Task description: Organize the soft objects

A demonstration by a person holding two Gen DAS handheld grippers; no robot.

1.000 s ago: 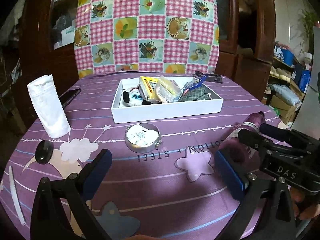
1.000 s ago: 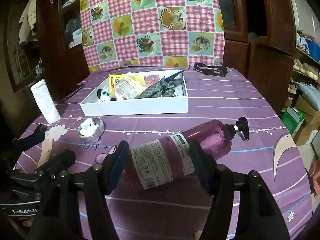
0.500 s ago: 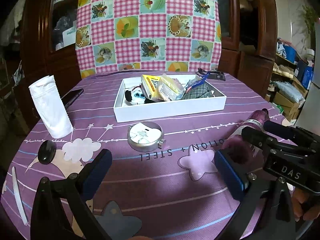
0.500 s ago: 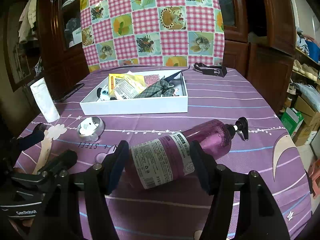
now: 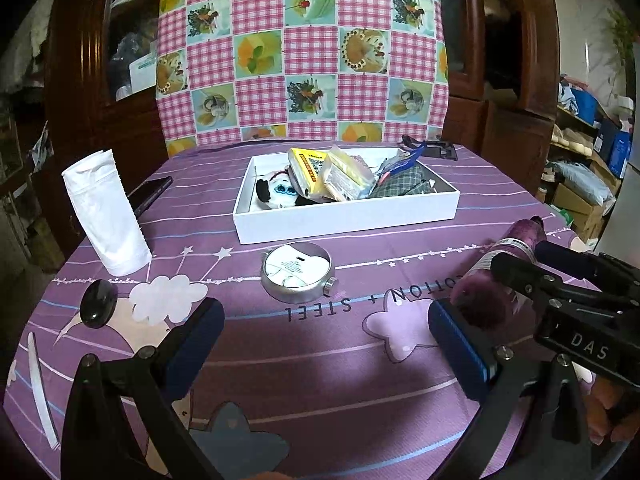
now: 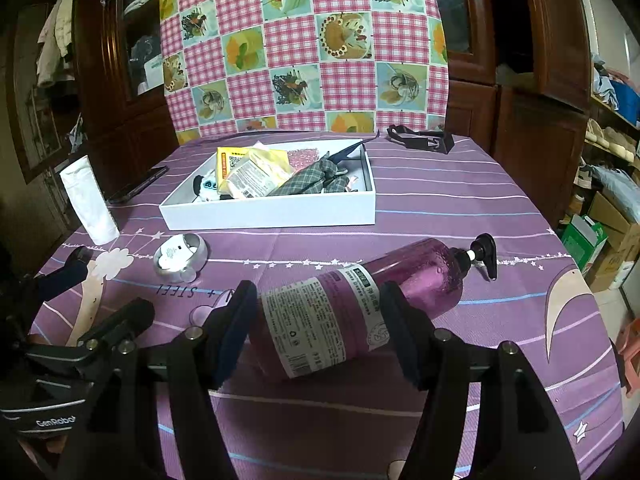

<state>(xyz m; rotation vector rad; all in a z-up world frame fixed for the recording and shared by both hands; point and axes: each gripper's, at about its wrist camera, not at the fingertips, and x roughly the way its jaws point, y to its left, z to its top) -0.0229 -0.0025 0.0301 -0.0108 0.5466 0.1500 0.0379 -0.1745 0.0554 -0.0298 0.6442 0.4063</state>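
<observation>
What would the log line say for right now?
right gripper: shut on purple pump bottle | left gripper: open, empty | white box: filled

A lived-in home room: dark wooden cabinets [image 6: 120, 80] holding clothes are standing behind the cloth-covered table [image 6: 440, 208], cardboard boxes [image 6: 612, 232] piling beside it.

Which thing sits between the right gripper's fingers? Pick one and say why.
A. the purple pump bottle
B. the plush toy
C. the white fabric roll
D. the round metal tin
A: in the right wrist view the purple pump bottle lies on its side between the right gripper's pads.
</observation>
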